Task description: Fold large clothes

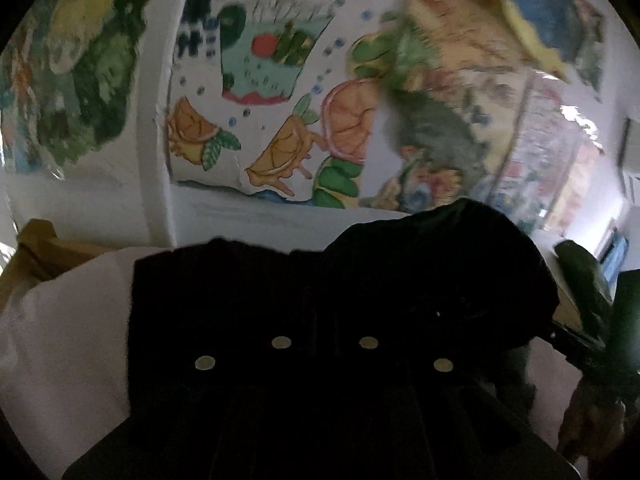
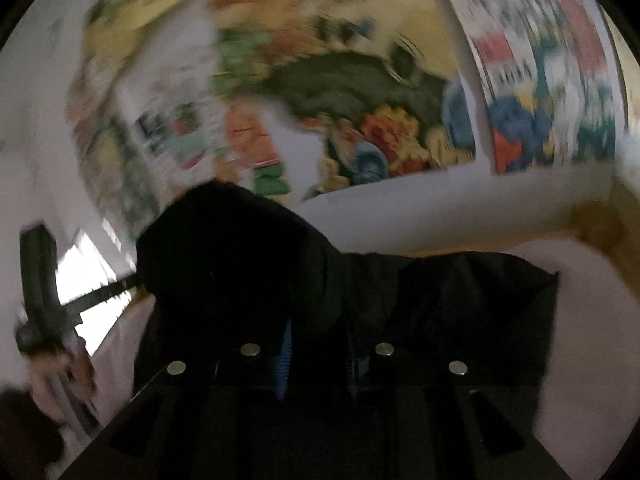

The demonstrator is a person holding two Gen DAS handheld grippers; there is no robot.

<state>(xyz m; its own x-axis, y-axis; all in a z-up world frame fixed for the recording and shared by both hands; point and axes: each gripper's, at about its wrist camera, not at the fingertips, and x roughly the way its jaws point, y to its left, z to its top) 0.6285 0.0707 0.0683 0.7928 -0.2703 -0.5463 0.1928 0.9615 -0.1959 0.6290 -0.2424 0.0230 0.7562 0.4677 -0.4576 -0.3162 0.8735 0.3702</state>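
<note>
Wall (image 1: 152, 128): white, filling the upper half of both wrist views and covered with painted sheets. The sharpest is a drawing of orange slices with green leaves (image 1: 288, 148) below a blue-green pot shape; the other paintings are motion-blurred, more heavily so in the right wrist view.

White surface (image 1: 68, 340): a pale cloth-covered top under the clothing, bare along the left edge in the left wrist view and along the right edge (image 2: 592, 320) in the right wrist view. A strip of yellow-brown material (image 1: 40, 248) lies between it and the wall.

Black garment (image 1: 420, 280): dark fabric, bunched and lifted in front of both cameras, hiding most of the fingers. In the left wrist view it rises in a rounded hump to the right of centre, with a flatter edge to the left. In the right wrist view the garment (image 2: 240, 272) humps left of centre and drapes to the right.

Left gripper (image 1: 324, 336): jaws fully closed. Fabric covers the tips, so whether cloth is pinched cannot be told from the dark frame.

Right gripper (image 2: 316, 344): jaws narrow. Blue-edged pads (image 2: 285, 360) stand close together with black fabric lying over them, and the grip itself is not visible.

Person's hand (image 2: 60, 376): at the lower left of the right wrist view, blurred, around a dark handle.
</note>
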